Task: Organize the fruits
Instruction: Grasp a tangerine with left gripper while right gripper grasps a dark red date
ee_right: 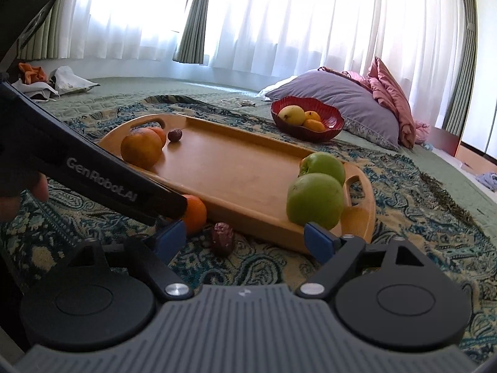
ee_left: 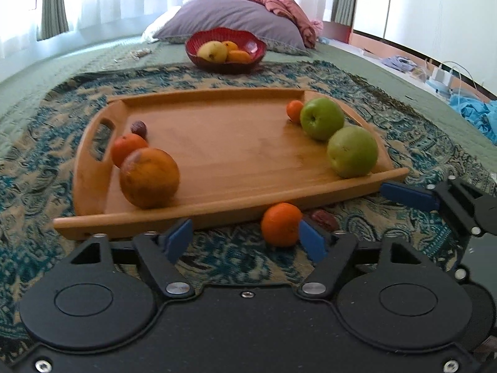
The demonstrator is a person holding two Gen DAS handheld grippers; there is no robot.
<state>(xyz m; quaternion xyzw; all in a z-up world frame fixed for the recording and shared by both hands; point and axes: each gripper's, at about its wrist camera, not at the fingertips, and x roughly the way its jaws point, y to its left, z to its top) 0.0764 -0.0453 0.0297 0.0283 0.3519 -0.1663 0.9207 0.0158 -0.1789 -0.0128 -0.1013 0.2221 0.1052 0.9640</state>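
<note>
A wooden tray (ee_left: 236,143) lies on a patterned cloth. On its left stand a large orange (ee_left: 149,177), a small orange (ee_left: 128,148) and a date (ee_left: 139,128); on its right two green apples (ee_left: 353,151) (ee_left: 321,118) and a small orange (ee_left: 295,111). A loose orange (ee_left: 281,224) and a date (ee_left: 324,220) lie on the cloth before the tray. My left gripper (ee_left: 245,239) is open, its right finger beside the loose orange. My right gripper (ee_right: 245,237) is open and empty, just behind the date (ee_right: 222,238), near the tray's corner (ee_right: 360,220).
A red bowl (ee_left: 225,49) with a yellow fruit and oranges stands beyond the tray, before a purple pillow (ee_left: 233,18). The right gripper's finger (ee_left: 407,193) shows at the tray's right corner in the left wrist view. Clutter lies at the bed's edges.
</note>
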